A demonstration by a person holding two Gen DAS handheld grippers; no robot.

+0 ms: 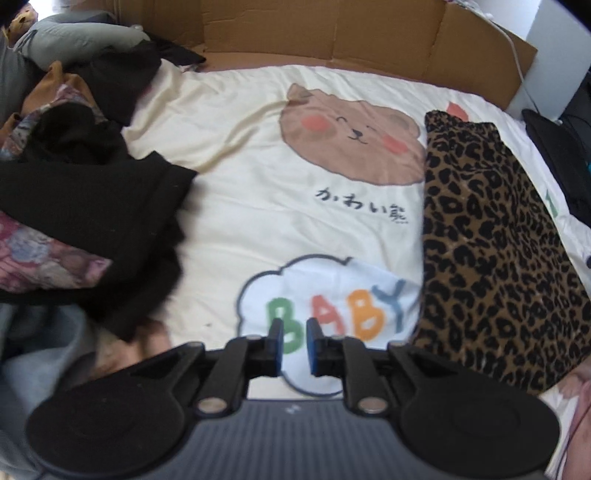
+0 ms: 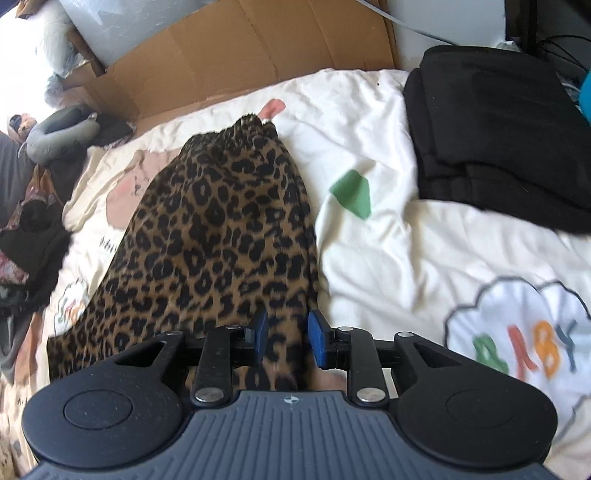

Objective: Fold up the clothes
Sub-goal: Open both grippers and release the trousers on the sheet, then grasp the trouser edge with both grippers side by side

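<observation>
A leopard-print garment (image 1: 491, 240) lies flat and elongated on the cream bedspread (image 1: 236, 206), right of the bear print. My left gripper (image 1: 295, 343) hovers open over the "BABY" cloud print, left of the garment, with nothing between its blue pads (image 1: 277, 345). In the right wrist view the leopard-print garment (image 2: 207, 240) stretches away from me. My right gripper (image 2: 287, 338) stands open over its near right edge; fabric shows in the gap, and I cannot tell whether the fingers touch it.
A heap of black and floral clothes (image 1: 92, 206) sits at the left of the bed. A folded black garment (image 2: 498, 136) lies at the far right. Flattened cardboard (image 1: 332, 33) lines the far edge, with a grey neck pillow (image 2: 62, 136) nearby.
</observation>
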